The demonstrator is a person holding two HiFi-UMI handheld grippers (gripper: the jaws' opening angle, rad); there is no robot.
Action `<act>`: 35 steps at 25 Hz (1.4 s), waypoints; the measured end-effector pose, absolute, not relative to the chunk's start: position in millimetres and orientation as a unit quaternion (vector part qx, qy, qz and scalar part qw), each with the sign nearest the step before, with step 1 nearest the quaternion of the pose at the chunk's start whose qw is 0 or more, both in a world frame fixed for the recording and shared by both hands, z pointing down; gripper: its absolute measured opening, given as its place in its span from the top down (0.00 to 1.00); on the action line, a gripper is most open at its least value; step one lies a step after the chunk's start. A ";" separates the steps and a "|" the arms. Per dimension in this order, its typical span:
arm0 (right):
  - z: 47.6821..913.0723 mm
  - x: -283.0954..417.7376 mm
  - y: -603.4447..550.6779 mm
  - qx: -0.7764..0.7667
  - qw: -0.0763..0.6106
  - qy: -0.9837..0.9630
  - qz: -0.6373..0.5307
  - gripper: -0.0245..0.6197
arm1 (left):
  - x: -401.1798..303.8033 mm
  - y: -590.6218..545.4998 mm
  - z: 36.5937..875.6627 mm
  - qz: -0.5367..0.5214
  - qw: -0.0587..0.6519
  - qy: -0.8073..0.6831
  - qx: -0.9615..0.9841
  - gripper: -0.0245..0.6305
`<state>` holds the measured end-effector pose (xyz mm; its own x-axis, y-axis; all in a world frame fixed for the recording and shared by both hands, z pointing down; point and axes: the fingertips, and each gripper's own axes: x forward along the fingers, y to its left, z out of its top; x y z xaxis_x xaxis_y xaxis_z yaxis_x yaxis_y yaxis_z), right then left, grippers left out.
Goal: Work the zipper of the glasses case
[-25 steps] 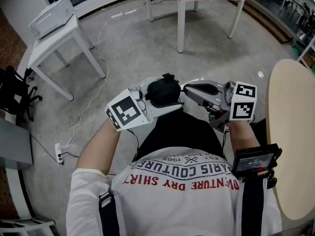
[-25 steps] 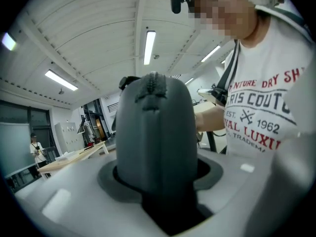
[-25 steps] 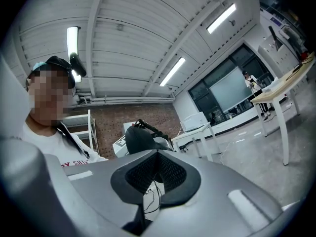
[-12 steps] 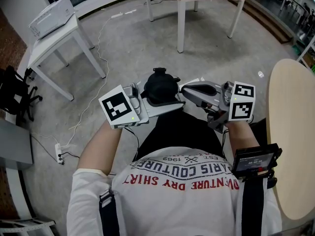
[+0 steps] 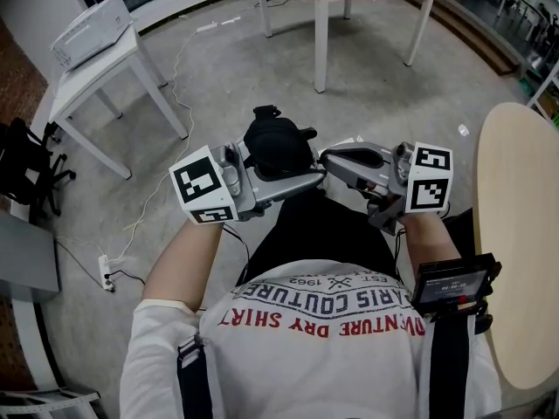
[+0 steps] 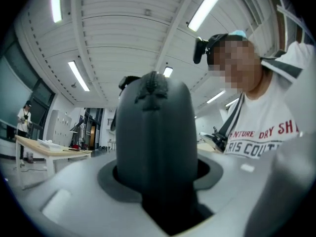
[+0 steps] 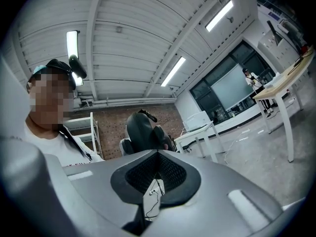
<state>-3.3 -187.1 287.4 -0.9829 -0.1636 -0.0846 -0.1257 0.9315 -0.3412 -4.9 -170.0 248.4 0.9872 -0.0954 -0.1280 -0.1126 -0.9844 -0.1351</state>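
Black glasses case [image 5: 276,144], clamped in the left gripper [image 5: 293,171], has lifted away from the closed, empty right gripper [image 5: 335,159].

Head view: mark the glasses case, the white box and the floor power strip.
glasses case [image 5: 276,145]: head view, middle of its dark shell.
white box [image 5: 89,24]: head view, centre of its top face.
power strip [image 5: 106,272]: head view, middle of its white body.

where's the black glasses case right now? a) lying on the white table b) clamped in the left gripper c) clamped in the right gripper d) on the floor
b: the left gripper view shows the glasses case clamped between the jaws of the left gripper; the right gripper is shut on nothing.
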 end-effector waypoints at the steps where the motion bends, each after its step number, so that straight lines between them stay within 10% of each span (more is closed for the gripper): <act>1: 287.7 -3.2 -187.0 -0.073 0.057 0.981 -0.171 0.96 | -5.8 -170.6 246.8 0.070 0.064 0.051 -0.994 0.59; 35: 291.8 -8.6 -191.7 -0.048 0.141 0.953 -0.264 0.96 | -57.9 -200.6 200.1 0.350 -0.087 0.038 -0.932 0.59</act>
